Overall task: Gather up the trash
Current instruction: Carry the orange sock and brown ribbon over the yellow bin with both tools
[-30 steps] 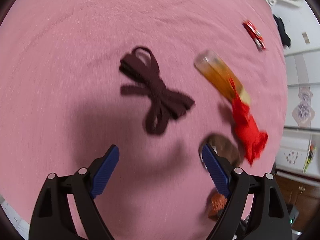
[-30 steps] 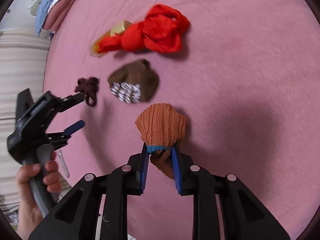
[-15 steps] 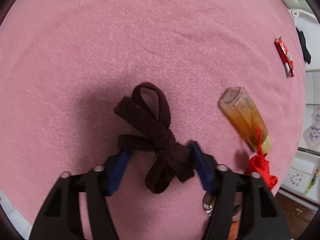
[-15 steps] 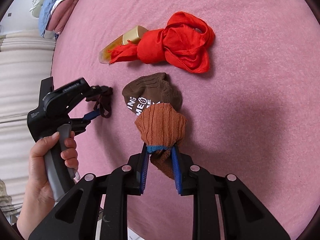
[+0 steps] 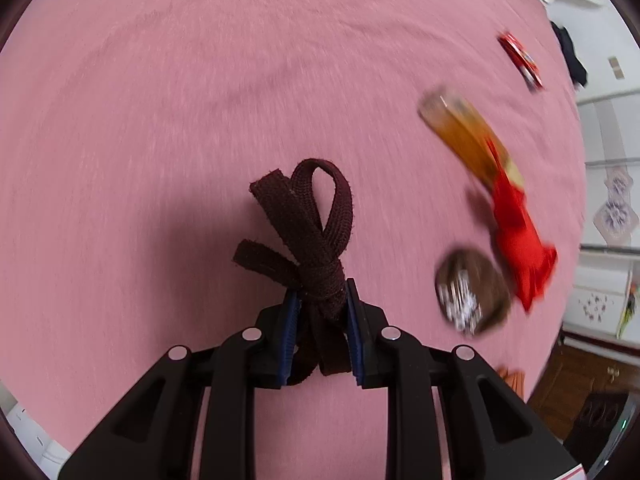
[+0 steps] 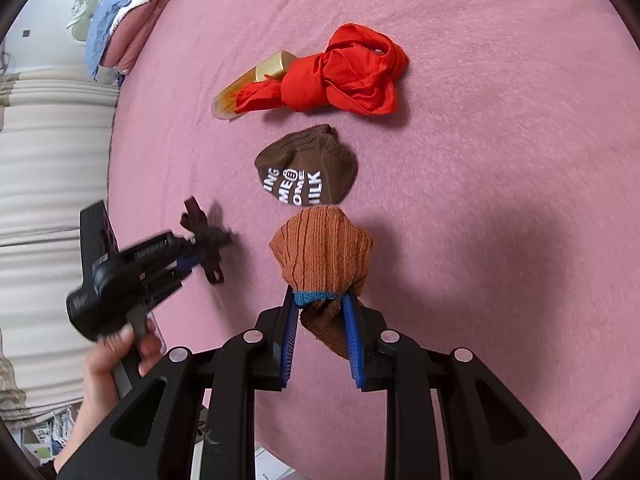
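Left wrist view puts the left gripper point(image 5: 321, 300) clamped on a knotted dark-brown flat fabric strap point(image 5: 310, 236), its loops fanning forward past the blue pads over the pink bedspread point(image 5: 200, 100). Ahead and to the right of those tongs lie a dark-brown balled sock with white lettering point(image 5: 472, 298), a crumpled red cloth point(image 5: 520, 236) and an amber bottle with a gold cap point(image 5: 464, 136), the cloth draped over the bottle's cap end; a red snack wrapper point(image 5: 520, 58) sits farther off. Right wrist view shows the right gripper point(image 6: 322, 312) pinching a rust-orange ribbed sock with a teal cuff point(image 6: 322, 256), the lettered sock just beyond its tips, the person's left hand point(image 6: 116, 354) at lower left.
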Demonstrator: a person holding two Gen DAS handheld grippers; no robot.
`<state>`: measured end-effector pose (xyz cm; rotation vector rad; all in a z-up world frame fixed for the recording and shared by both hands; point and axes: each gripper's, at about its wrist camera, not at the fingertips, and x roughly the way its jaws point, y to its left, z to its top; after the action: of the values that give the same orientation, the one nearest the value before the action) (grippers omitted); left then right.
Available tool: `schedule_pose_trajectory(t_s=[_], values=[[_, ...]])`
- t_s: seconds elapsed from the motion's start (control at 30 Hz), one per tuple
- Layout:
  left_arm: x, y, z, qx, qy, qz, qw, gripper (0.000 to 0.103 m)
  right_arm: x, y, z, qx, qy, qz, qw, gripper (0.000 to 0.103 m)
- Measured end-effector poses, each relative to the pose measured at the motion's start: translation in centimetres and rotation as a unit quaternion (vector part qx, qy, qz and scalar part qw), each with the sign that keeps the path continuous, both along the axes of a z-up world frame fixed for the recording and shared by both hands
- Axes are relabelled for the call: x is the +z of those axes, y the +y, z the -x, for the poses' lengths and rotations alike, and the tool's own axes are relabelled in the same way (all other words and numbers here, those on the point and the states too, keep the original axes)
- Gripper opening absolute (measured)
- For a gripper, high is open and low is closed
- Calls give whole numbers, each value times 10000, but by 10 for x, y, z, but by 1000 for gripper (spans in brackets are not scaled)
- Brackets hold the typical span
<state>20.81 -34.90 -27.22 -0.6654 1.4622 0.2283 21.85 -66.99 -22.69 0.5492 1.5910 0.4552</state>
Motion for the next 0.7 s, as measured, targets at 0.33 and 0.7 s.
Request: schedule_pose_trajectory(t_s=[0.33, 0.7], values=[[25, -69, 67, -777, -2, 419, 9961, 23, 24, -30, 37, -202, -255, 97, 9994, 22], [57, -175, 75, -2021, -164, 460, 9781, 23, 51, -97, 89, -821, -486, 171, 9953, 22]])
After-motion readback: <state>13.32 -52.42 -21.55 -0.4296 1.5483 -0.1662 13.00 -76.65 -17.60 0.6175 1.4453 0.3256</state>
